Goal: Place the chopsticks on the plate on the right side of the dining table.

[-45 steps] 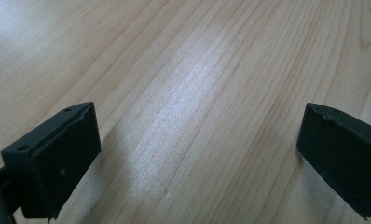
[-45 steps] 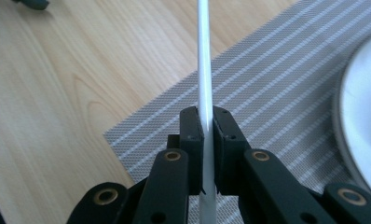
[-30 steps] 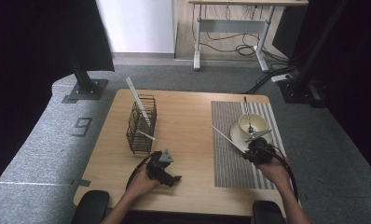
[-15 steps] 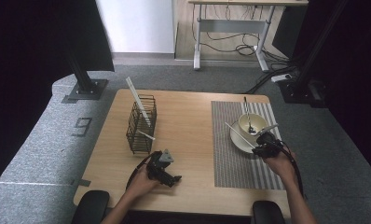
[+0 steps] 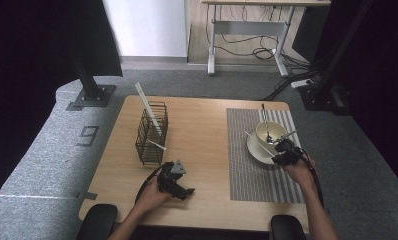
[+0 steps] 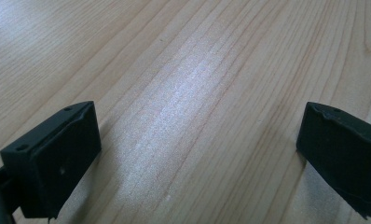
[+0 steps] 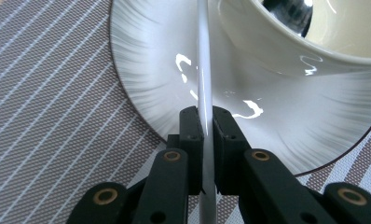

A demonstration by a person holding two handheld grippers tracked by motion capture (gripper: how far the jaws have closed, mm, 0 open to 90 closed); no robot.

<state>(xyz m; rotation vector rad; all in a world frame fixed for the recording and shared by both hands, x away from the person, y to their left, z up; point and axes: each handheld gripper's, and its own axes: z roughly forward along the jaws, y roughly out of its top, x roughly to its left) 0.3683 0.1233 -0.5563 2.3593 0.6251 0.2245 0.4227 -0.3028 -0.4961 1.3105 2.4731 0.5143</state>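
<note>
Over on the striped placemat (image 5: 252,165), a thin white stick (image 7: 203,70) is being pinched by the right gripper (image 5: 286,153), and it's being held pretty much dead centre between the two black jaws. Those jaws are being kept closed tight on it, with only the stick's thickness left between the pads, as seen in the right gripper view. The stick is being pointed out across the white plate (image 7: 146,70), with the cream bowl (image 7: 314,32) sitting on that plate just past it. In the high view the stick (image 5: 258,143) is being angled up and to the left over the plate's rim (image 5: 254,152), right beside the bowl (image 5: 269,131), where a metal utensil (image 5: 265,120) is being propped.

Meanwhile the left gripper (image 5: 177,181) is being rested low on the bare wooden counter (image 6: 197,93), near the front edge and just below the wire basket (image 5: 152,134). Its jaws are being held wide apart, with nothing gripped and only wood grain showing between them. Two more white sticks (image 5: 148,107) are being kept in that basket, one standing tall, one leaning out lower down.
</note>
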